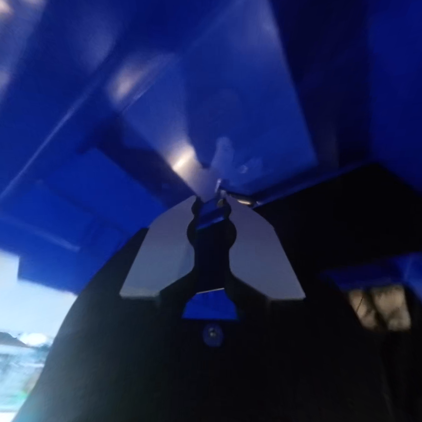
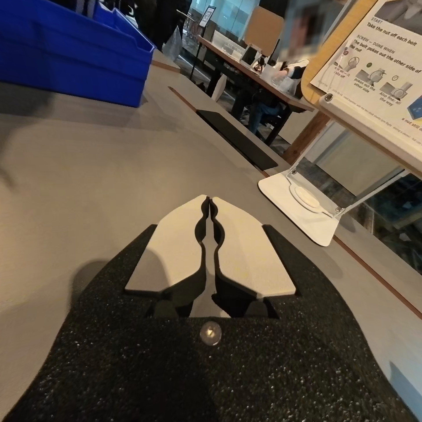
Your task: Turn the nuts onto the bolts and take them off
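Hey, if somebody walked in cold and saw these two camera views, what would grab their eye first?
Deep blue plastic floods the blurred left wrist view, right up against the left tool, whose tips look nearly closed around something small and blue. In the right wrist view, the right tool sits shut and empty over the grey table, with stacked blue bins far left and an instruction sheet on a clear stand at right.

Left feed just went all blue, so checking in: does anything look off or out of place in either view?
Nothing damaged or spilled. The left gripper is deep inside the blue bin, pinching something small and blurred that I cannot identify. The right gripper is shut and empty over the grey table.
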`<control>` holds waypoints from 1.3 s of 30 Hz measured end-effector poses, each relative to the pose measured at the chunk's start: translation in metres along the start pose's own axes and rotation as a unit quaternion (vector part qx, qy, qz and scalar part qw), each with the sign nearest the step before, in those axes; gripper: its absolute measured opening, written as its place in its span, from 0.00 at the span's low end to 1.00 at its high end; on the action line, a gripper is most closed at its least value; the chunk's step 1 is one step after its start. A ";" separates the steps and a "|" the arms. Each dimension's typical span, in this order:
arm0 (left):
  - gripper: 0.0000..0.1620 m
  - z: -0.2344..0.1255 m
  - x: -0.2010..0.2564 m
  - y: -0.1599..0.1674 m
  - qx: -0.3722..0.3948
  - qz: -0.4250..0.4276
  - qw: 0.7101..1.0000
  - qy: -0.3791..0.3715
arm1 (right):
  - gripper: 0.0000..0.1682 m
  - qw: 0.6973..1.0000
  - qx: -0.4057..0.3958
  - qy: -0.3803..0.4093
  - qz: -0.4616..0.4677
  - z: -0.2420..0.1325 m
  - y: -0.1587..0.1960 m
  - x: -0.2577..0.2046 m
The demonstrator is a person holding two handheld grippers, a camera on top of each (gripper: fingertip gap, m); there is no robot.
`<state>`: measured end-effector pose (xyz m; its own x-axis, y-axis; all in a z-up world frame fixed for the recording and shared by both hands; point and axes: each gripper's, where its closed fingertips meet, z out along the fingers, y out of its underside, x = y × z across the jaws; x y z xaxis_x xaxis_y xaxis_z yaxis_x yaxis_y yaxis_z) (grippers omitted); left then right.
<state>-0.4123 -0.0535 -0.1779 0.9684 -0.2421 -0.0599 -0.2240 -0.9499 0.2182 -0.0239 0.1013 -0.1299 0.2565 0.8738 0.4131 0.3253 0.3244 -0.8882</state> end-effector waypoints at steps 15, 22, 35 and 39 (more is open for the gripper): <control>0.16 0.011 0.004 -0.006 0.080 -0.310 0.942 0.099 | 0.00 0.999 0.029 -0.024 -0.003 -0.004 -0.011 -0.010; 0.16 0.011 0.008 -0.006 0.069 -0.334 0.937 0.077 | 0.00 0.998 0.041 -0.038 0.007 -0.008 -0.014 -0.013; 0.20 0.009 0.011 0.014 -0.038 -0.326 0.945 0.003 | 0.00 0.998 0.052 -0.047 0.005 -0.010 -0.018 -0.016; 0.21 0.020 0.017 0.013 -0.052 -0.325 0.944 0.023 | 0.00 0.997 0.056 -0.048 0.005 -0.012 -0.019 -0.016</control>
<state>-0.4012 -0.0741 -0.1951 0.9016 0.3967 -0.1726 0.4294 -0.8693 0.2447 -0.0234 0.0768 -0.1173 0.1698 0.9062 0.3874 0.2176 0.3489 -0.9116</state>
